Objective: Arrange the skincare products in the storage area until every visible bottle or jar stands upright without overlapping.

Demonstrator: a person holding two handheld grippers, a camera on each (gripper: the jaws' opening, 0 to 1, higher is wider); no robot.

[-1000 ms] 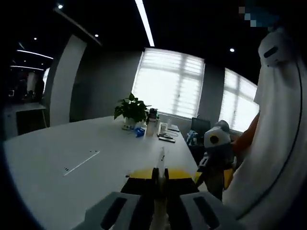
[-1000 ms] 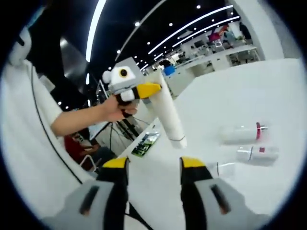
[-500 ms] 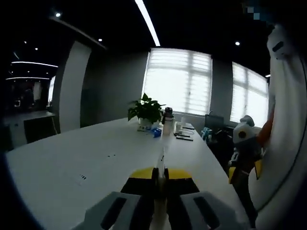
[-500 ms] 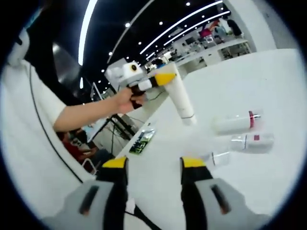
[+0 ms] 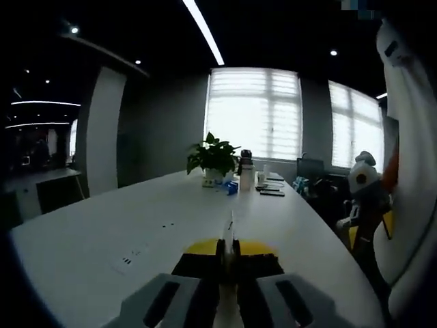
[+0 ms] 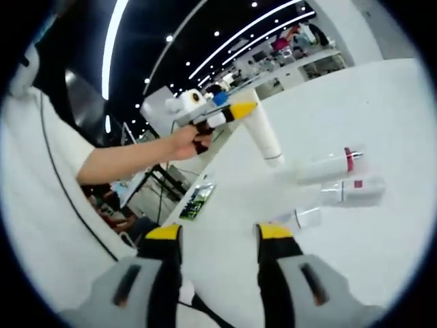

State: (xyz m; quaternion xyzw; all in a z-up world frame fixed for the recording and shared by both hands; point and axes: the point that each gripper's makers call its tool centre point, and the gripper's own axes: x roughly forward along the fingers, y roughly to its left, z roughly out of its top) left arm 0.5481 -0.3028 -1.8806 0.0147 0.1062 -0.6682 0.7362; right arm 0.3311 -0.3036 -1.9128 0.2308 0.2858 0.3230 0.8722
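While the left gripper pinches a white tube by its flat end above the white table, the right gripper hovers with its jaws spread, holding nothing. Three bottles lie on their sides to the right: one red-banded, one red-labelled, one small and clear.

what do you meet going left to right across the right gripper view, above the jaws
sleeve → hand → left gripper → white tube → bottle with red band
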